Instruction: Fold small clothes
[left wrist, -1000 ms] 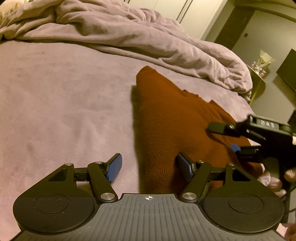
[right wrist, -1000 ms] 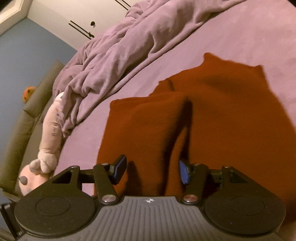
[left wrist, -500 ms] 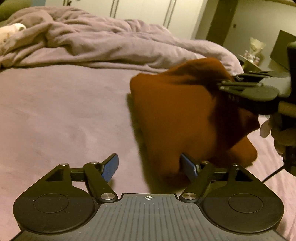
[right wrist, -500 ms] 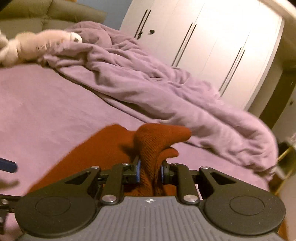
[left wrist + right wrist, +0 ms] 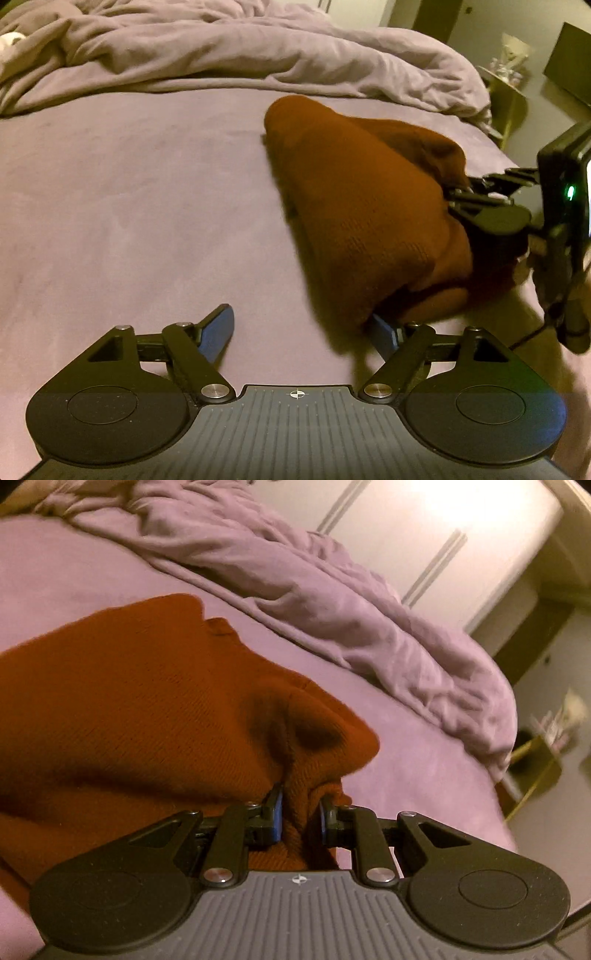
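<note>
A rust-brown knit garment [image 5: 354, 206] lies partly folded on the purple bed, its right side raised. My right gripper [image 5: 299, 812] is shut on a bunched fold of the garment [image 5: 147, 716] and holds it up off the bed; it also shows at the right of the left wrist view [image 5: 476, 199]. My left gripper [image 5: 303, 328] is open and empty just above the bed. Its right finger [image 5: 384, 332] sits at the garment's near edge, its left finger [image 5: 218, 328] over bare sheet.
The purple bed sheet [image 5: 129, 203] spreads to the left. A crumpled purple duvet [image 5: 240, 48] lies along the far side. A gold side table [image 5: 509, 96] stands past the bed's right corner. White wardrobe doors [image 5: 424, 528] are behind.
My right gripper closed on a fold of the garment, lifted it and has moved it across, now lower than half a second ago. The left gripper stayed open near the garment's edge.
</note>
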`<act>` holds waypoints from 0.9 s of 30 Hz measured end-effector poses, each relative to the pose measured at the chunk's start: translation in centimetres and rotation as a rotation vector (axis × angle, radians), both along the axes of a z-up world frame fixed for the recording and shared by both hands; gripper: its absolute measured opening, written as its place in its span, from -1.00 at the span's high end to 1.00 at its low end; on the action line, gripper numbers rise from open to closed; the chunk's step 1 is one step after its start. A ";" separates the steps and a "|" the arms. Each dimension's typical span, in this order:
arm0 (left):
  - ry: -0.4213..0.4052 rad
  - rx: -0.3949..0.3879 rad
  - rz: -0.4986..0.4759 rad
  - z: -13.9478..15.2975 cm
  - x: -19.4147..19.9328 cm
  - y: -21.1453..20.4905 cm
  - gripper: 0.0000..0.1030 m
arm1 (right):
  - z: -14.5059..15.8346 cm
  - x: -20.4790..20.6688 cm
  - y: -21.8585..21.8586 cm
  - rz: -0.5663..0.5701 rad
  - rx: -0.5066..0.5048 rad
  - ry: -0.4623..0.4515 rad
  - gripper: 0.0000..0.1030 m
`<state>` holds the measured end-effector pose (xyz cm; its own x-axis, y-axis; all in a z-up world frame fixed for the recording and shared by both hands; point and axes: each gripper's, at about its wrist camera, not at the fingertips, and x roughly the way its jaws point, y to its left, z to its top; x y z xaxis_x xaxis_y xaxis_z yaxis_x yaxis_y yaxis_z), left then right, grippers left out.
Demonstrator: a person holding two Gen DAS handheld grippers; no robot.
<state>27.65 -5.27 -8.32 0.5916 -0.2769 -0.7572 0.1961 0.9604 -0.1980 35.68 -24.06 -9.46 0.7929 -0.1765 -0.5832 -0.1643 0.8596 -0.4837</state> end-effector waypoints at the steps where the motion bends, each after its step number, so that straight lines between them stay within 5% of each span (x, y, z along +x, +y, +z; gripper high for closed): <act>1: 0.002 -0.001 -0.003 0.1 -0.2 0.4 -0.62 | 0.3 0.0 -0.5 0.000 0.044 -0.002 0.63; 3: -0.004 -0.019 -0.008 0.7 -0.5 1.3 -0.63 | 1.4 -0.3 -1.5 -0.024 0.116 0.006 0.37; 7: -0.038 -0.034 0.064 1.4 -0.8 3.5 -0.61 | 5.4 -4.5 -4.9 -0.123 0.433 -0.019 -0.09; 12: -0.027 -0.082 0.064 1.4 -1.3 2.9 -0.60 | 4.9 -12.4 -8.7 -0.260 0.939 -0.001 -0.14; 15: -0.025 -0.043 0.022 1.1 -1.7 0.9 -0.60 | 2.6 -14.0 -8.9 -0.302 1.072 0.045 -0.13; 21: -0.032 0.078 0.042 0.2 -0.9 -1.9 -0.59 | 0.5 -11.7 -9.8 -0.315 1.302 0.052 -0.05; 25: -0.003 0.026 0.084 0.2 0.0 -1.2 -0.59 | -0.4 -9.6 -9.6 -0.378 1.257 0.102 0.78; 27: 0.003 0.004 0.097 0.3 0.1 -0.6 -0.58 | 0.6 -9.6 -9.3 -0.344 1.198 0.066 0.85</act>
<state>27.73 -5.91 -8.02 0.6131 -0.2152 -0.7601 0.1017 0.9757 -0.1942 26.10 -33.31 -8.87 0.7739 0.3008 -0.5574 0.1618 0.7569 0.6332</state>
